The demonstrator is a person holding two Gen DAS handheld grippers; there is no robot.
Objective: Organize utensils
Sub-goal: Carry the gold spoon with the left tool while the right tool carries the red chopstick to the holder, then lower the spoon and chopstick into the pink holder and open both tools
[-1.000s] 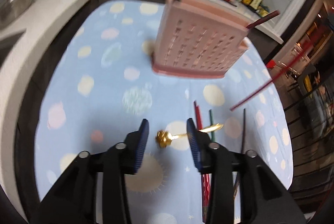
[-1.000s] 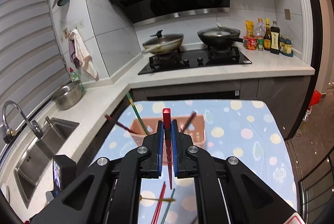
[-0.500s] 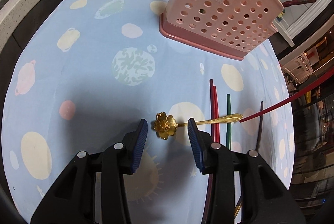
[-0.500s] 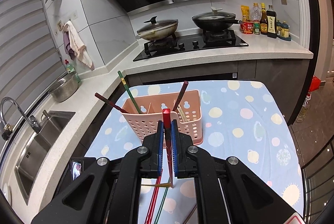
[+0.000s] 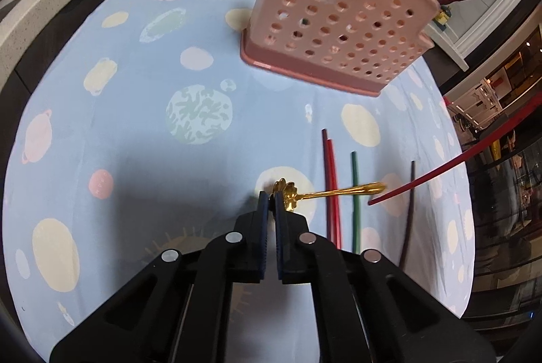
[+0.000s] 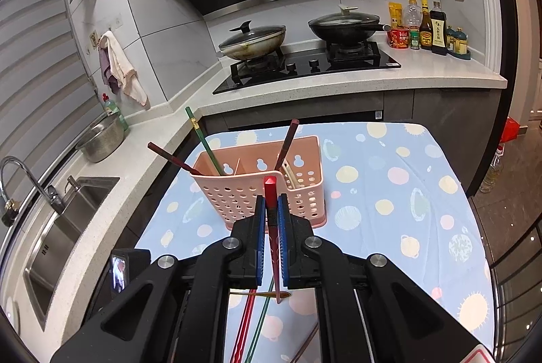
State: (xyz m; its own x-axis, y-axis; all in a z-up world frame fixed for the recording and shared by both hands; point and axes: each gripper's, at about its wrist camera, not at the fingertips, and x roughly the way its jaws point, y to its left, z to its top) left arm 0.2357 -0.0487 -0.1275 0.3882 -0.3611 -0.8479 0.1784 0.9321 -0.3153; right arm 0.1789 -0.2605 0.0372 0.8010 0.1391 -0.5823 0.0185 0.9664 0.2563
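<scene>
Blue pads of the left tool [image 5: 270, 197] are pinched together on the flower-shaped end of the gold spoon [image 5: 333, 192], which lies on the worktop [image 5: 135, 159] with its handle running right across the loose red chopsticks [image 5: 331, 187] and the green chopstick [image 5: 354, 193]; a dark chopstick [image 5: 408, 214] lies farther right, apart from the spoon. This tool tilts steeply down at the planet-printed cloth. The right tool [image 6: 271, 210] is clenched on a red chopstick [image 6: 271, 193], held nearly upright, its square top above the pads and its thin end hanging below them over the spoon's handle. In the left wrist view that held chopstick's tip sits just beside the spoon's far end; whether they touch I cannot tell. The right tool points gently downward toward the pink basket [image 6: 237, 193], which stands on the cloth beyond both tools and has several chopsticks leaning in its compartments. Behind it run the sink, hob and pans.
</scene>
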